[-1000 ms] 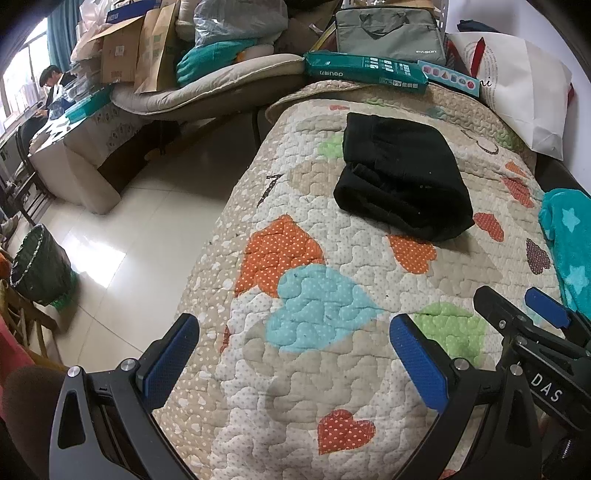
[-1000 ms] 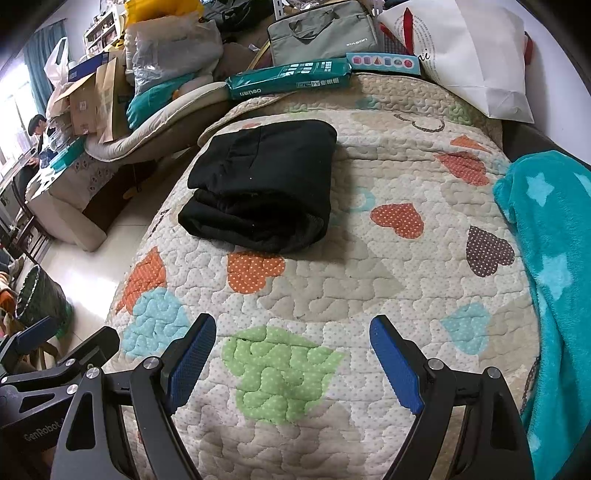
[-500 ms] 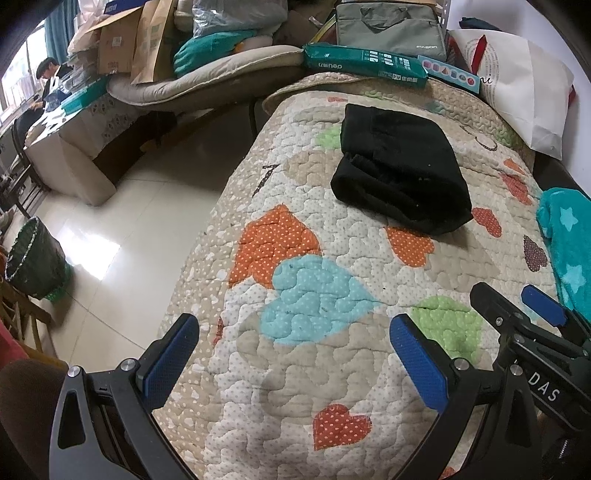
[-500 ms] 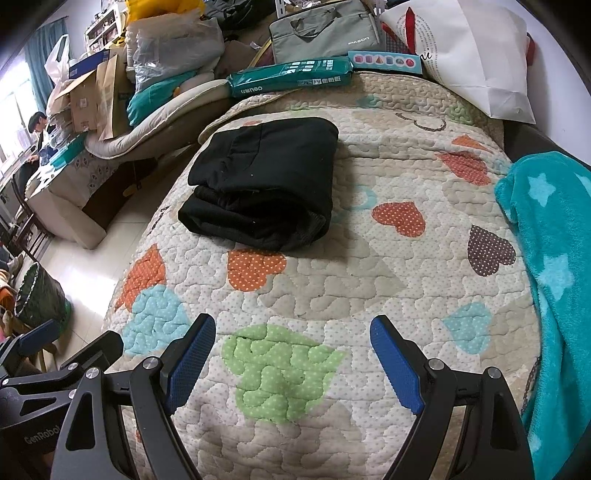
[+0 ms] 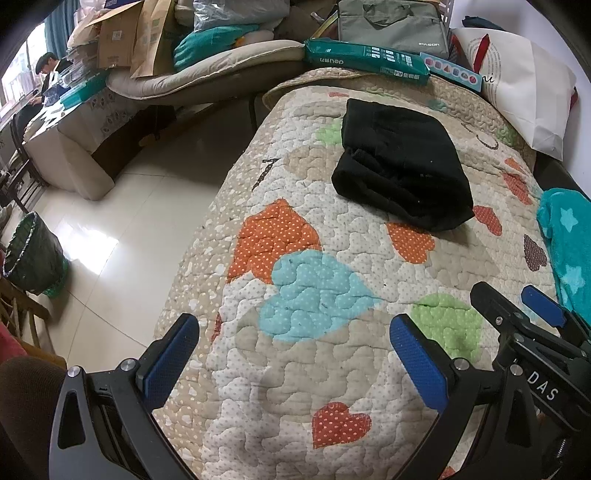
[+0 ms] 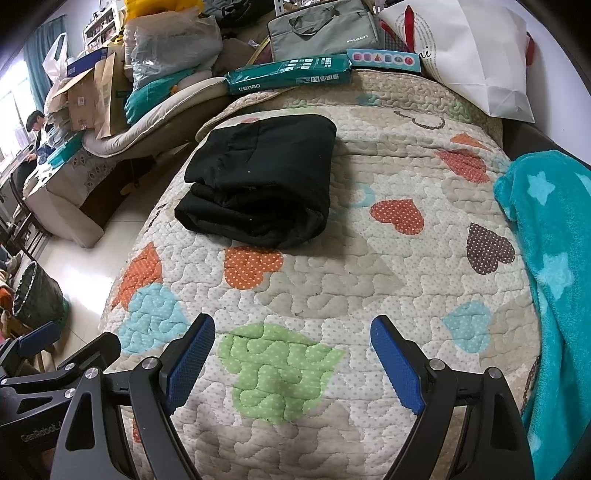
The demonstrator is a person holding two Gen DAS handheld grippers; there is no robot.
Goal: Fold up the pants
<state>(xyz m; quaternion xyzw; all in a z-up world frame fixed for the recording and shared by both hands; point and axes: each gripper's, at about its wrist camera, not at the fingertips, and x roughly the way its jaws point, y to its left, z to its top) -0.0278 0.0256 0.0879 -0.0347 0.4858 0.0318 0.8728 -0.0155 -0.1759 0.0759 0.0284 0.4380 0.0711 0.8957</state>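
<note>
Black pants (image 5: 402, 166) lie folded into a thick rectangular bundle on the heart-patterned quilt (image 5: 314, 295), toward the far end of the bed. They also show in the right wrist view (image 6: 258, 181). My left gripper (image 5: 291, 350) is open and empty, hovering over the quilt's near part, well short of the pants. My right gripper (image 6: 291, 354) is open and empty, beside the left one, also short of the pants. The right gripper's fingers (image 5: 532, 306) show at the right of the left wrist view.
A teal star blanket (image 6: 550, 258) lies along the bed's right side. A green box (image 6: 288, 75), a grey bag (image 6: 321, 29) and a white bag (image 6: 469, 55) sit at the bed's far end. Tiled floor (image 5: 122, 229), a bin (image 5: 31, 254) and cluttered furniture lie left.
The view has shifted slightly: both grippers have drifted a little, the left one back and to the left. The pants have not moved and both grippers stay open.
</note>
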